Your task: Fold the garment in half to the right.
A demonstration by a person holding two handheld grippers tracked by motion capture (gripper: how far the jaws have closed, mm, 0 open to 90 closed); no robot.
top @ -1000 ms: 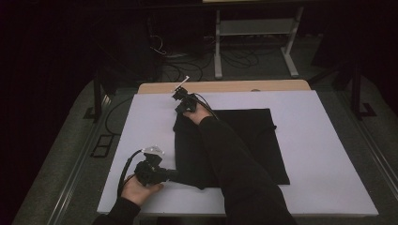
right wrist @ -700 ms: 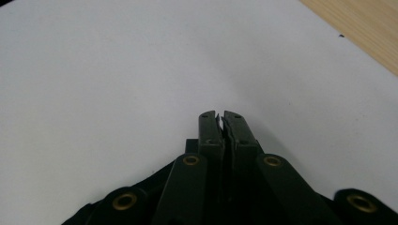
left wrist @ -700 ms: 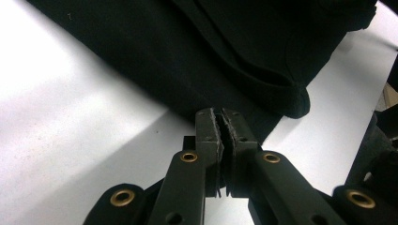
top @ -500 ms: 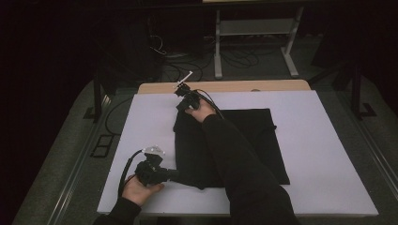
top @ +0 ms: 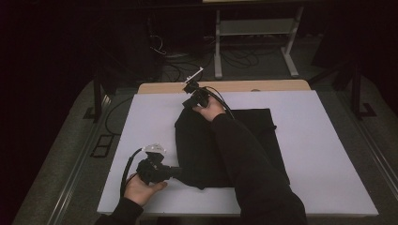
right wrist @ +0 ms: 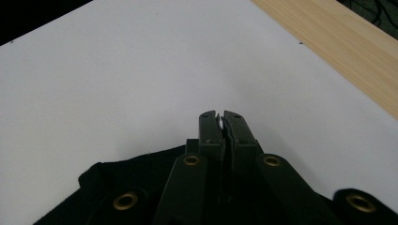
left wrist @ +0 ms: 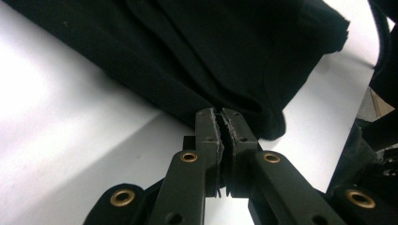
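Both claws, left gripper and right gripper, look pinched on the black cloth, probably stretching an edge flat for folding.

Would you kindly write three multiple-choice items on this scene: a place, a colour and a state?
1. Where is the left tool? A) at the near-left corner of the cloth B) on a chair C) on a shelf
2. What colour is the cloth? A) red B) black C) white
3. How are the jaws of the right tool set? A) wide apart B) closed together C) around a cup
1 A, the high view shows it there; 2 B, dark against the white board; 3 B, no gap between them.
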